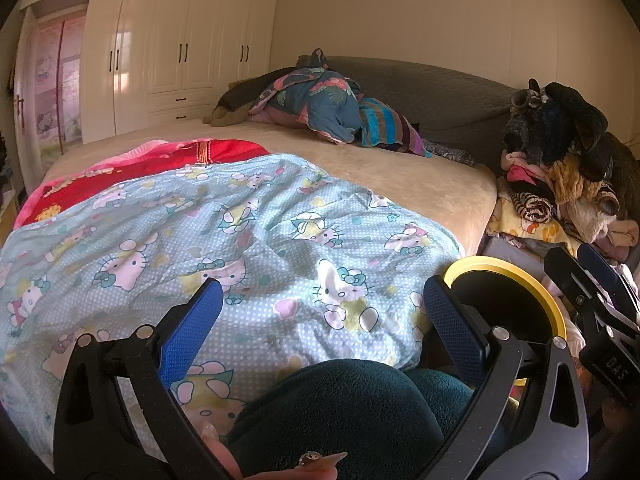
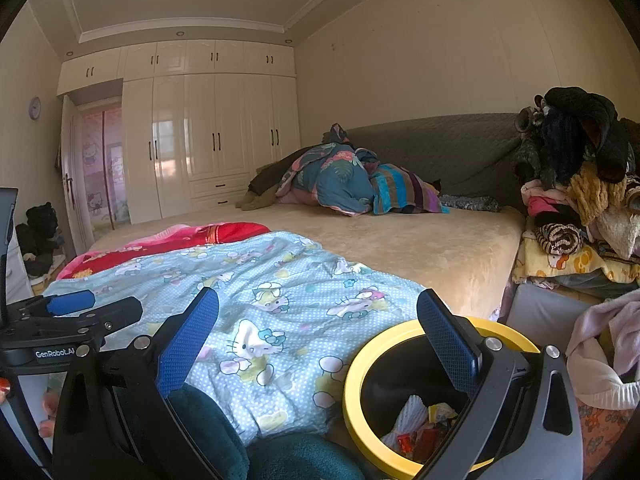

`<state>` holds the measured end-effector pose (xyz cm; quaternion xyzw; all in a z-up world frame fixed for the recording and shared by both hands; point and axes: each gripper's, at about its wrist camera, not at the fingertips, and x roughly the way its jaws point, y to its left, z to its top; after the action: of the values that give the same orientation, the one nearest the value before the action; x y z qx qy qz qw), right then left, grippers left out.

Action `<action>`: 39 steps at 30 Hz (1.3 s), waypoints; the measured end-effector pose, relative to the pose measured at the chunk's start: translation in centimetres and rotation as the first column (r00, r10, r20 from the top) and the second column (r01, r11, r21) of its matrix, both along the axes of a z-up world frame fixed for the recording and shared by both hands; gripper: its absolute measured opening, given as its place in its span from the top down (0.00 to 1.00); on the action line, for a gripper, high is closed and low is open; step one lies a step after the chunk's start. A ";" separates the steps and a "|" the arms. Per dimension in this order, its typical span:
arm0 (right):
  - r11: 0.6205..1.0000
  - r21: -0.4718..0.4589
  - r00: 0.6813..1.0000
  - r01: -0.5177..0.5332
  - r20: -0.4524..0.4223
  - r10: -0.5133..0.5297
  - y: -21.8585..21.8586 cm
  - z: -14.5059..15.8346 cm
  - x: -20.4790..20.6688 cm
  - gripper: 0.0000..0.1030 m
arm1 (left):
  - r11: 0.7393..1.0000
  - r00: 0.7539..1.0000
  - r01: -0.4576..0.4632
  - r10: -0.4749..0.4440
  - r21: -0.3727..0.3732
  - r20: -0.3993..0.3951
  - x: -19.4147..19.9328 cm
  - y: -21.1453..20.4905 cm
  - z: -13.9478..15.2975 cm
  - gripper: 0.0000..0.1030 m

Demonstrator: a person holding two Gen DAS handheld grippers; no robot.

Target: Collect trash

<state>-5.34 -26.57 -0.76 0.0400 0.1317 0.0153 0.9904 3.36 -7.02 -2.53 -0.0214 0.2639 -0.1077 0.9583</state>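
Observation:
A black trash bin with a yellow rim (image 2: 354,392) stands beside the bed, at the lower right of the right wrist view. Inside it lie wrappers (image 2: 420,424), white, red and yellow. The bin also shows in the left wrist view (image 1: 556,312), behind the left gripper's right finger. My left gripper (image 1: 320,332) is open and empty above the Hello Kitty quilt (image 1: 240,232). My right gripper (image 2: 316,344) is open and empty, its right finger over the bin's mouth. Each gripper shows at the edge of the other's view.
A wide bed with a beige cover (image 2: 400,240) fills the middle. A red blanket (image 2: 192,236) and a heap of bedding (image 2: 340,180) lie on it. A pile of clothes (image 2: 576,184) stands at the right. A dark teal fleece (image 1: 352,412) is right below the grippers. White wardrobes (image 2: 208,136) line the far wall.

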 end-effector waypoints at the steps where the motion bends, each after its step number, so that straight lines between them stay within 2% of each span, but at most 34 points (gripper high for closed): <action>1: 1.000 0.000 1.000 -0.001 0.001 0.001 0.0 0.0 0.0 0.06 | 1.000 1.000 0.000 0.000 0.000 0.000 0.0 0.0 0.0 0.10; 39: 1.000 0.010 1.000 -0.001 -0.016 0.001 -0.5 -0.3 0.3 0.06 | 1.000 1.000 -0.008 0.008 -0.015 -0.023 0.3 0.2 0.2 0.10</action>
<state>-5.07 -27.06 -1.03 0.0452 0.1394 0.0162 0.9891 3.70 -6.81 -2.29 -0.0308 0.2739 -0.1056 0.9554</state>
